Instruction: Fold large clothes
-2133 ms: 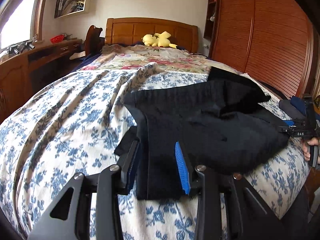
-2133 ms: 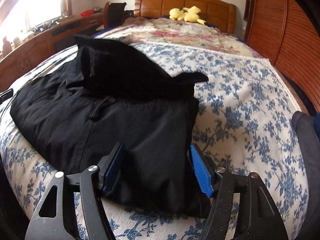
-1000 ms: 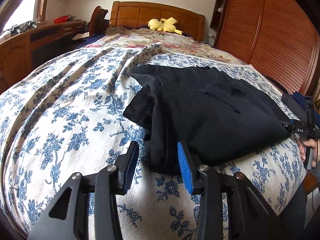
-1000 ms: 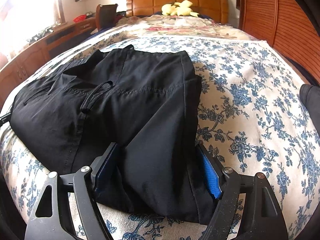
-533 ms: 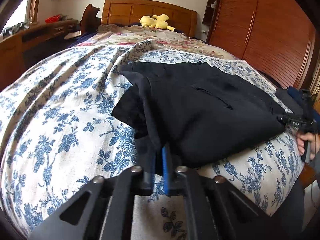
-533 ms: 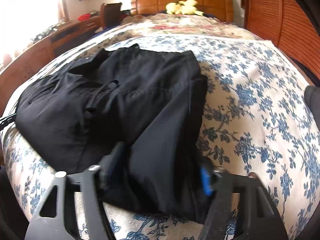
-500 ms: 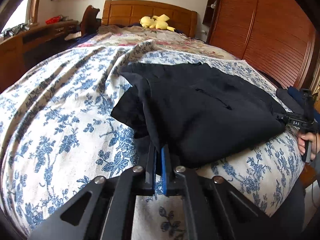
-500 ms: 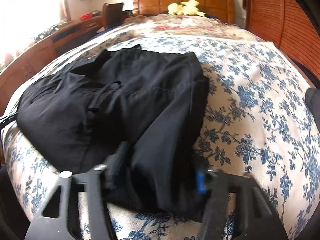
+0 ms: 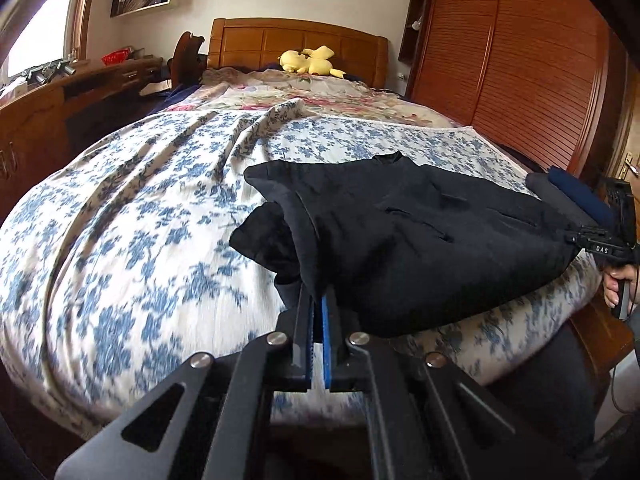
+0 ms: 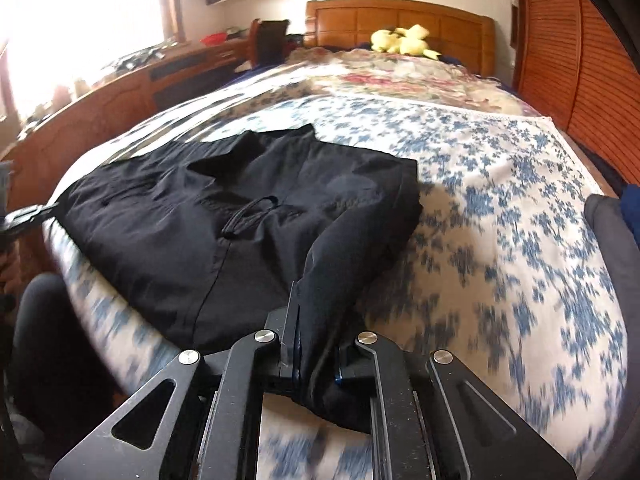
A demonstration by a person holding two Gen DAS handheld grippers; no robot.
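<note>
Left wrist view shows the left gripper (image 9: 316, 316) with its jaws pressed together on the near left corner of the black garment (image 9: 420, 240), where a second ago they stood apart on either side of that corner. The right wrist view shows the right gripper (image 10: 316, 344) closing its jaws on a thick bunch of the same cloth at the near right corner; a second ago those jaws stood wide around it. The garment lies across the foot of the bed (image 9: 132, 216), near its front edge, on the blue-flowered bedspread, partly folded with a doubled layer showing at the left side. Both near corners now look raised a little off the bedspread, though motion blur makes it hard to say how far. Across the garment, the right gripper can be seen in the left view at the bed's right edge, held in a hand (image 9: 616, 284). With both corners pinched, the grasp for the next fold seems done; likely the near edge will be carried toward the headboard (image 9: 300, 46), over the rest of the garment.
</note>
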